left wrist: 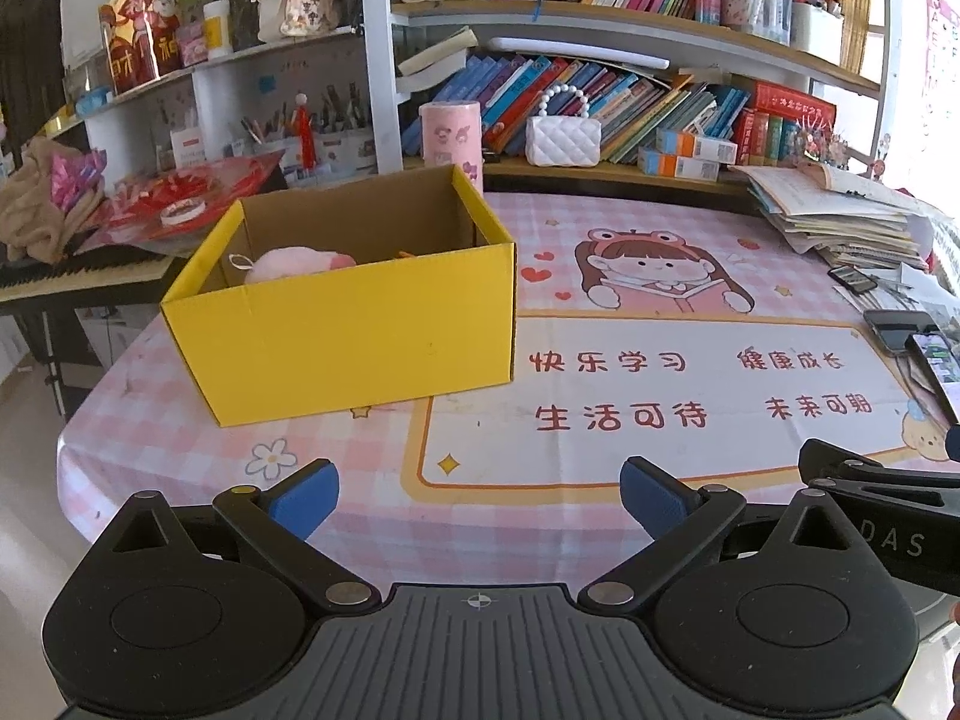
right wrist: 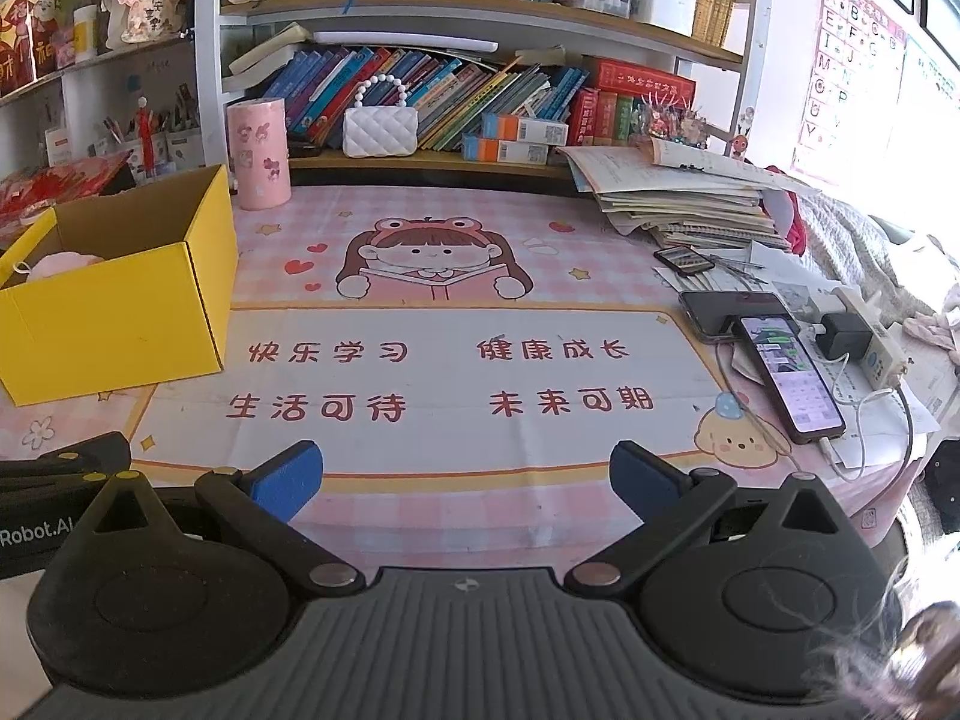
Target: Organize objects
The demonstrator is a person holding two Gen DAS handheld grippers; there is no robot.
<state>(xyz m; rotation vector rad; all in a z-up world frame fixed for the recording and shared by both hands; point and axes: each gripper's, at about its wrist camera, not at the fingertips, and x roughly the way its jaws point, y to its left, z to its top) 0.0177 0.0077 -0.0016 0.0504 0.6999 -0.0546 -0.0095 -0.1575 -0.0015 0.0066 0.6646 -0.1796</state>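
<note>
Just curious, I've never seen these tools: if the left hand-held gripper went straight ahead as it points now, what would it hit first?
Probably nothing soon. The left hand-held gripper is open and empty, aimed over bare tablecloth. The yellow box sits left of that line; far ahead the bookshelf looks first, though depth is unclear.

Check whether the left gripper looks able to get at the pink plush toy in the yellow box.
Probably yes: the left gripper is open and empty, the yellow box has no lid, and bare tablecloth lies between. The pink plush toy sits low, so coming from above seems needed.
</note>
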